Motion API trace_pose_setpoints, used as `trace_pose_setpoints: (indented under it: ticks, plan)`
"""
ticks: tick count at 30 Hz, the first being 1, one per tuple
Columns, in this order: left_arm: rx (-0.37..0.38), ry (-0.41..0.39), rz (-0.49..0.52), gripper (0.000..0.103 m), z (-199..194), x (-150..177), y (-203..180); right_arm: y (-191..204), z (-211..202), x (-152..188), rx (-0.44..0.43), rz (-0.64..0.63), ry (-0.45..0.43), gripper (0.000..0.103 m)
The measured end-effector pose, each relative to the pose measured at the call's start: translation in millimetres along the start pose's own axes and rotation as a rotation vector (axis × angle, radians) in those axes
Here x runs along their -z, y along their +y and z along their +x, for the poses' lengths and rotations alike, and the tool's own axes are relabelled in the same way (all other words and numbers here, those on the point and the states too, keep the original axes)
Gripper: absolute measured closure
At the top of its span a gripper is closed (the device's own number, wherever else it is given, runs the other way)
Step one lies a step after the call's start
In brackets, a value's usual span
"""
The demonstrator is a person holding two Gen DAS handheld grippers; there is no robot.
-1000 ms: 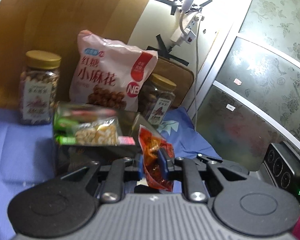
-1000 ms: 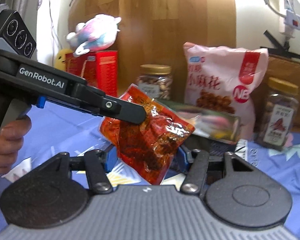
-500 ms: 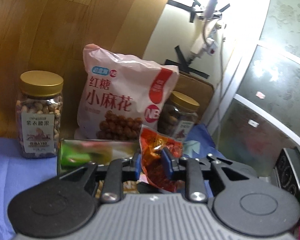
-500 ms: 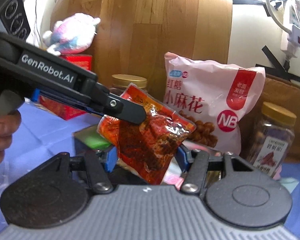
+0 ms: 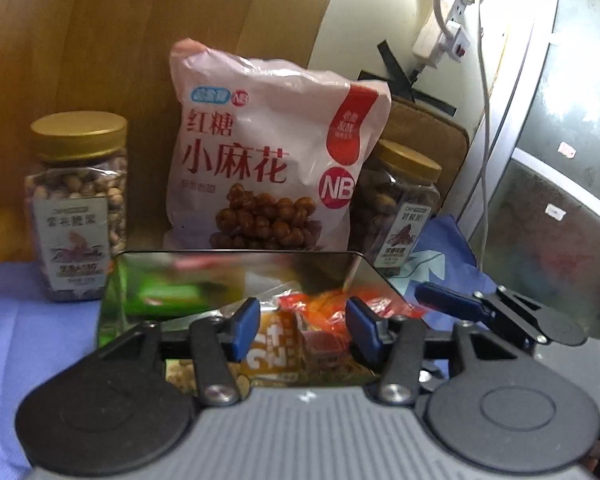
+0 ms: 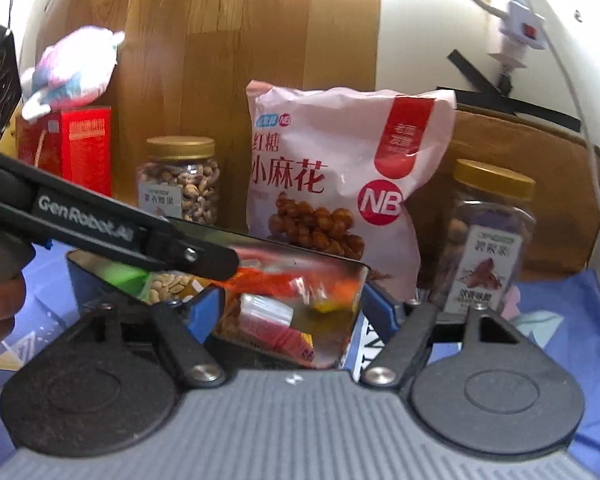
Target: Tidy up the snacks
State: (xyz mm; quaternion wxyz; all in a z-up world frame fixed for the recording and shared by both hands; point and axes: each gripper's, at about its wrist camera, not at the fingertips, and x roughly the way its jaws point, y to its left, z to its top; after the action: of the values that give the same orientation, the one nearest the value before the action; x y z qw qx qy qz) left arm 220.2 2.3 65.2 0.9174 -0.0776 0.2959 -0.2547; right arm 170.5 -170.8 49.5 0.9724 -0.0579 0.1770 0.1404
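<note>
Change: my left claw (image 5: 303, 330) and right claw (image 6: 290, 312) have just been opening; both spread, red packet (image 5: 340, 304) released into tin (image 5: 112, 292).
Room: pink bag (image 5: 276, 152) just behind tin's far rim.

The packets inside the mirrored box (image 5: 236, 268) are motion-blurred, unreadable; the pink bag (image 5: 268, 152) hides part of the right jar (image 5: 400, 204).

Dim, blurry fisheye; top-right glare.

Left gripper (image 5: 303, 326) parted — above snack box (image 5: 236, 258).
</note>
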Motion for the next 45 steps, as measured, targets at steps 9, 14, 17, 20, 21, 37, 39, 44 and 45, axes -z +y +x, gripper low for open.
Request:
trace_pose_setpoints:
  ticks: [9, 14, 17, 20, 21, 37, 39, 44, 45]
  plan:
    - [0.027, -0.024, -0.026, 0.054, -56.0, 26.1, -5.3, -9.4, -39.6, 11.2, -0.012, 0.128, -0.033, 0.025]
    - [0.092, 0.060, -0.078, 0.053, -66.1, 60.0, -6.1, -9.4, -58.9, 31.7, -0.102, 0.226, 0.034, 0.026]
    - [0.127, 0.122, -0.142, 0.053, -63.5, 78.2, -1.0, -11.9, -63.9, 48.1, -0.130, 0.322, 0.105, 0.033]
    - [0.147, 0.157, -0.177, 0.053, -58.1, 89.3, 0.9, -16.7, -65.8, 63.7, -0.180, 0.435, 0.175, 0.035]
    - [0.150, 0.166, -0.178, 0.054, -55.4, 91.5, 0.2, -16.9, -64.7, 66.8, -0.196, 0.461, 0.197, 0.036]
    - [0.221, 0.202, -0.265, 0.063, -73.8, 116.6, 10.5, 12.8, -64.2, 61.0, -0.295, 0.547, 0.204, 0.052]
    - [0.234, 0.191, -0.290, 0.060, -81.4, 121.2, 18.1, 24.3, -68.1, 51.5, -0.315, 0.499, 0.174, 0.052]
    - [0.222, 0.167, -0.325, 0.057, -99.2, 131.0, 32.9, 44.2, -63.5, 37.3, -0.390, 0.450, 0.170, 0.052]
    - [0.216, 0.161, -0.327, 0.057, -103.6, 133.0, 35.8, 48.0, -62.5, 34.8, -0.421, 0.451, 0.170, 0.052]
